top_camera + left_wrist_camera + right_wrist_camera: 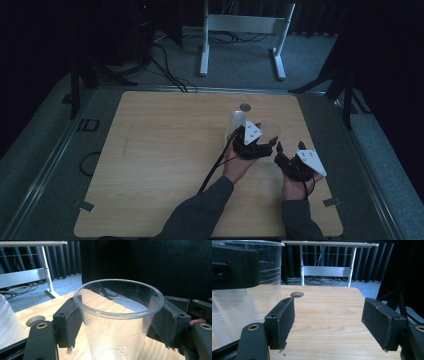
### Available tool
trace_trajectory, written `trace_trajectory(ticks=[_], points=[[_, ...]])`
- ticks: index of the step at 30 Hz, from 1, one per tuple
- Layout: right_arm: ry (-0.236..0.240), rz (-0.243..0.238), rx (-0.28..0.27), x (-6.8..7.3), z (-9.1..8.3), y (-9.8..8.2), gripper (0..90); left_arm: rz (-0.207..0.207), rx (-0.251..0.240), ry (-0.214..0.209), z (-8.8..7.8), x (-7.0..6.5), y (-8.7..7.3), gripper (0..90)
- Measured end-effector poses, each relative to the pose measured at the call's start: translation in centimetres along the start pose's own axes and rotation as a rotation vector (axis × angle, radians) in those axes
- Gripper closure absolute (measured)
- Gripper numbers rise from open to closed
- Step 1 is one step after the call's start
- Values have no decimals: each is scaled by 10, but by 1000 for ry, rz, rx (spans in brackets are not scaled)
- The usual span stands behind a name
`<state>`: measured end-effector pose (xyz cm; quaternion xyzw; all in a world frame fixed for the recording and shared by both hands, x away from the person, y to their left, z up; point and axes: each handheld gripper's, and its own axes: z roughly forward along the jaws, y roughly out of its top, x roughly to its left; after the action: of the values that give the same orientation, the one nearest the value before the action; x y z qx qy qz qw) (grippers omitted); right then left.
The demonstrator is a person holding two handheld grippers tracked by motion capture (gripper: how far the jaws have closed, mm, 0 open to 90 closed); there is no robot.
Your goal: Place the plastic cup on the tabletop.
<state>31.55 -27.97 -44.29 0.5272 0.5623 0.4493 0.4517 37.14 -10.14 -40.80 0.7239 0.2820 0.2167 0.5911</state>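
High view, left gripper (260, 145): your left hand holds it over the right half of the wooden table (165, 165), its jaws closed around a clear plastic cup (267, 130) that is faint from this height.
High view, stack: a second clear cup or stack of cups (236, 121) stands just beyond and to the left of the held one, near the round grommet (245, 107) in the tabletop.
High view, right gripper (281, 151): it sits just right of the left one, close to the cup but apart from it.
Left gripper view, grip: both pads (71, 320) press on the wall of the clear plastic cup (117, 322) just under its rim; the cup stands upright, mouth open.
Left gripper view, neighbours: the stack of cups (8, 325) is at the left edge, the grommet (35, 320) beside it.
Right gripper view, jaws: they stand apart with nothing but bare table (329, 322) between them; the held cup (247, 307) is off to their left.
Step in hand: by my reading, you are holding one cup steady, separated from the stack.
Next move: likely bring the free right gripper in to take or brace the cup; squeeze lightly, since the thin wall will buckle.
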Motion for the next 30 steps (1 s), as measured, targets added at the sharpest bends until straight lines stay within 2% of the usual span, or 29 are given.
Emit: trace_trajectory(ticks=[16, 30], points=[[-9, 10, -3, -3, -1, 1, 265, 18, -2, 10, -1, -5, -5, 283], [-15, 14, -3, -4, -2, 0, 265, 13, 6, 12, -1, -7, -14, 283]])
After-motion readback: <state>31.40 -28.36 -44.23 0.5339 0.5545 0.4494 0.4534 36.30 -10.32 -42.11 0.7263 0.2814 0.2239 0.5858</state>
